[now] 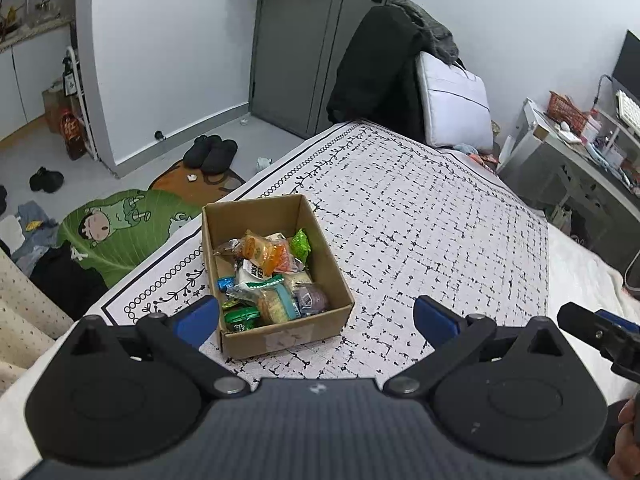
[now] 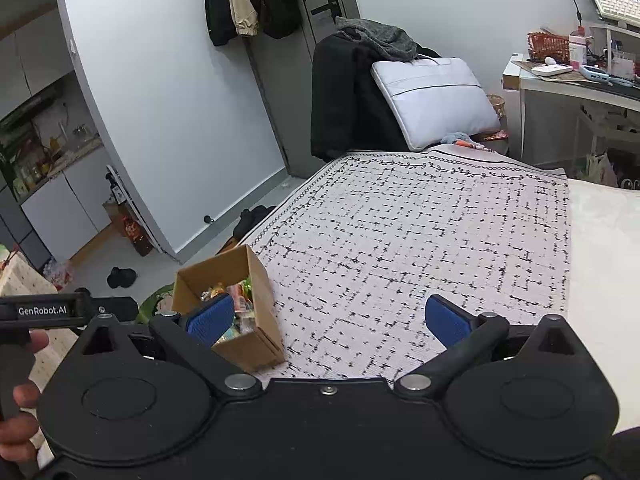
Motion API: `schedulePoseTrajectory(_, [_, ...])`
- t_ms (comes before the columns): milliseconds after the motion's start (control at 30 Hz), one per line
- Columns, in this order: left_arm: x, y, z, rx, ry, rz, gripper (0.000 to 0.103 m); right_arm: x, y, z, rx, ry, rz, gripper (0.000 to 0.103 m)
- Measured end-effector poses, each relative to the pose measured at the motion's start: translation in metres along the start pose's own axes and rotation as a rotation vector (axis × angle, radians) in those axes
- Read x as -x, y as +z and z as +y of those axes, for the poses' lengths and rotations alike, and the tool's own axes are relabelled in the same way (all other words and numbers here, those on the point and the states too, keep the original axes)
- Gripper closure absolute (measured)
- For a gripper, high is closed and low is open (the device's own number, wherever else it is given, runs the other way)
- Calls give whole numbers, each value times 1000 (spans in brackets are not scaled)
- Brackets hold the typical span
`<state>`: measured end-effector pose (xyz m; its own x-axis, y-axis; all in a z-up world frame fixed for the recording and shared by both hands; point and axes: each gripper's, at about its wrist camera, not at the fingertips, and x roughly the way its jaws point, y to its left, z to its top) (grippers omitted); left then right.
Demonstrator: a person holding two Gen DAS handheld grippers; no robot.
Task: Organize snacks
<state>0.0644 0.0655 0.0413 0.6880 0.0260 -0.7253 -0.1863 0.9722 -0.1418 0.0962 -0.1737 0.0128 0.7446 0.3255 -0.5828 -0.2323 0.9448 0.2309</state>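
Cardboard open-topped brown box [image 1: 276, 272], holding the assorted wrapped snacks [image 1: 266, 280], sits near the patterned white bedspread's [image 1: 420, 220] left edge; left gripper [image 1: 316, 320] and right gripper [image 2: 328, 320], fingers spread and empty, hover nearby, so sorting appears finished or unstarted.

A bed [image 1: 580, 280] with a white mattress cover carries a white cloth [image 1: 420, 220] printed with black dashes and a leafy vine border. An open cardboard box [image 1: 320, 248] filled with wrapped snacks [image 1: 272, 276] sits on the cloth near its left edge.
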Motion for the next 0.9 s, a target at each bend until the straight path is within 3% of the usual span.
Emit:
schedulePoseTrajectory(367, [2,-18,-10,-38,21,13,0,10,-19,-17,9,8,25,0])
schedulePoseTrajectory(900, [5,-25,-18,-62,23,1,0,15,-21,-20,11,16,7,0])
